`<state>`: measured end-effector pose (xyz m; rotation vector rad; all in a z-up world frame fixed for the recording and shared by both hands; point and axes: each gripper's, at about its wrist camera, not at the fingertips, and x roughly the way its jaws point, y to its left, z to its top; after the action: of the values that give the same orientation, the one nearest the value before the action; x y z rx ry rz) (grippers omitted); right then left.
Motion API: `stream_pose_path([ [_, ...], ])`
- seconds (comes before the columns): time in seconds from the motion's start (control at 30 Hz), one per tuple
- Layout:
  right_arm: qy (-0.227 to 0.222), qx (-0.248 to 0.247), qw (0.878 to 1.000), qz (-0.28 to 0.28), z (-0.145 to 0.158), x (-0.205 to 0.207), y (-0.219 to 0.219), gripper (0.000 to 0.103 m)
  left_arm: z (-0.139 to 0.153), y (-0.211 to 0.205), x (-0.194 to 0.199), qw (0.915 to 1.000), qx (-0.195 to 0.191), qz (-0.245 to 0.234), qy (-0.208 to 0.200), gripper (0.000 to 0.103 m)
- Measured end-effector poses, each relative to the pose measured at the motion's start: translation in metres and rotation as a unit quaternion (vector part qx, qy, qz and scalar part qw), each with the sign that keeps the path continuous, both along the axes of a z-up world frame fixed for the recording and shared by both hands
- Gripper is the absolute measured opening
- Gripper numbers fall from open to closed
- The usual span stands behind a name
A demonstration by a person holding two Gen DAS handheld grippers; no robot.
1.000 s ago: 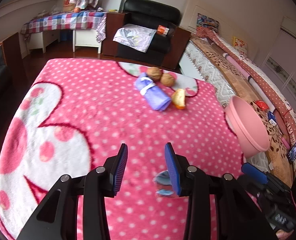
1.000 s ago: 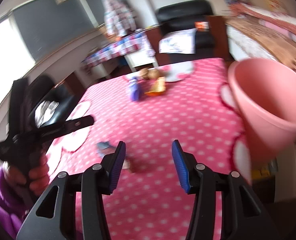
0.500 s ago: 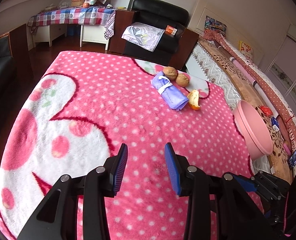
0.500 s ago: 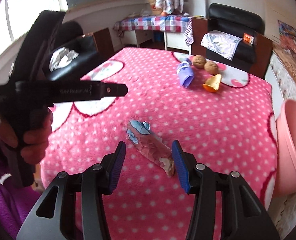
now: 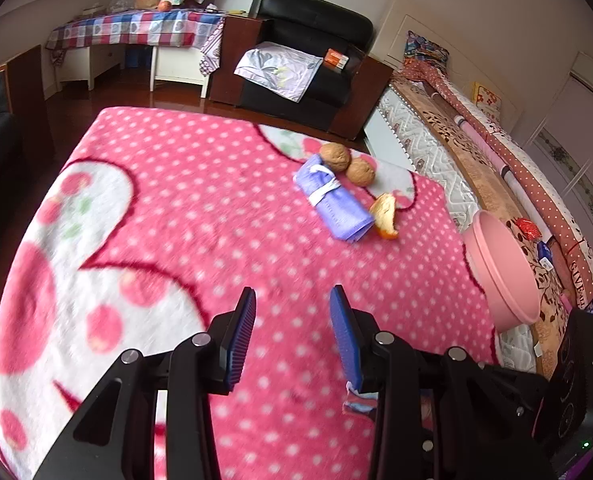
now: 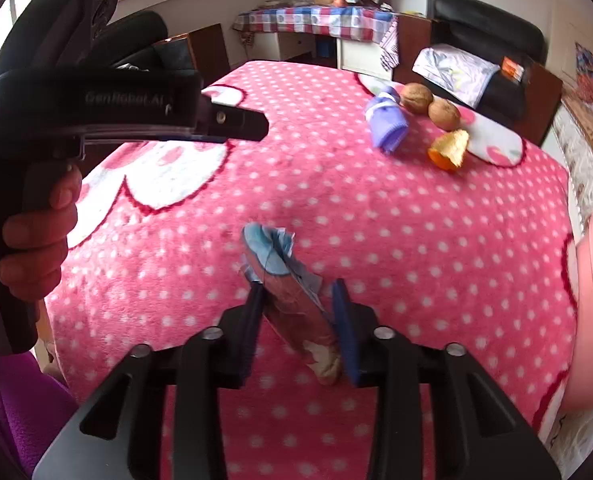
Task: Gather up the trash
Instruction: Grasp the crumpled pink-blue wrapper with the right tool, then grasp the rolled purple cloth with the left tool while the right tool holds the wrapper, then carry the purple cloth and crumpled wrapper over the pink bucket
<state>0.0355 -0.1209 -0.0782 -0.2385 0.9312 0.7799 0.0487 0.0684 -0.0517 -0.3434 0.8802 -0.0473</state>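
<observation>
Closing on a crumpled wrapper [image 6: 292, 300], the right gripper [image 6: 298, 332] has it lying between its jaws on the near part of the pink dotted blanket [image 6: 376, 216], pads about touching it. Left gripper [image 5: 292, 338] hangs released over bare blanket, nothing between its fingers. Far side: purple bag roll [image 5: 334, 204], two walnuts [image 5: 346, 163], orange peel [image 5: 385, 216]; pink basin [image 5: 504, 276] at the right edge.
</observation>
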Motion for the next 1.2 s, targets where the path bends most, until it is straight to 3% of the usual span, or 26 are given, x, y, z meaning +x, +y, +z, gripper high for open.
stream_pose_path([
  [0.03, 0.005, 0.009, 1.0, -0.005, 0.001, 0.001, -0.004, 0.024, 0.001, -0.002, 0.005, 1.0, 0.0, -0.004, -0.001, 0.038],
  [0.4, 0.007, 0.057, 0.993, -0.105, 0.001, 0.011, -0.049, 0.018, 0.001, -0.036, 0.063, 0.9995, -0.006, -0.03, -0.005, 0.038],
  [0.73, 0.011, 0.057, 0.992, -0.112, -0.005, 0.014, -0.049, 0.018, -0.012, -0.051, 0.116, 0.9998, 0.003, 0.0, 0.02, 0.038],
  [0.97, 0.013, 0.06, 0.992, -0.113, -0.005, 0.012, -0.049, 0.018, -0.027, -0.054, 0.127, 0.999, 0.007, 0.012, 0.042, 0.038],
  [1.2, 0.016, 0.065, 0.991, -0.116, -0.005, 0.013, -0.051, 0.018, -0.025, -0.058, 0.116, 0.9993, 0.022, 0.0, 0.03, 0.021],
])
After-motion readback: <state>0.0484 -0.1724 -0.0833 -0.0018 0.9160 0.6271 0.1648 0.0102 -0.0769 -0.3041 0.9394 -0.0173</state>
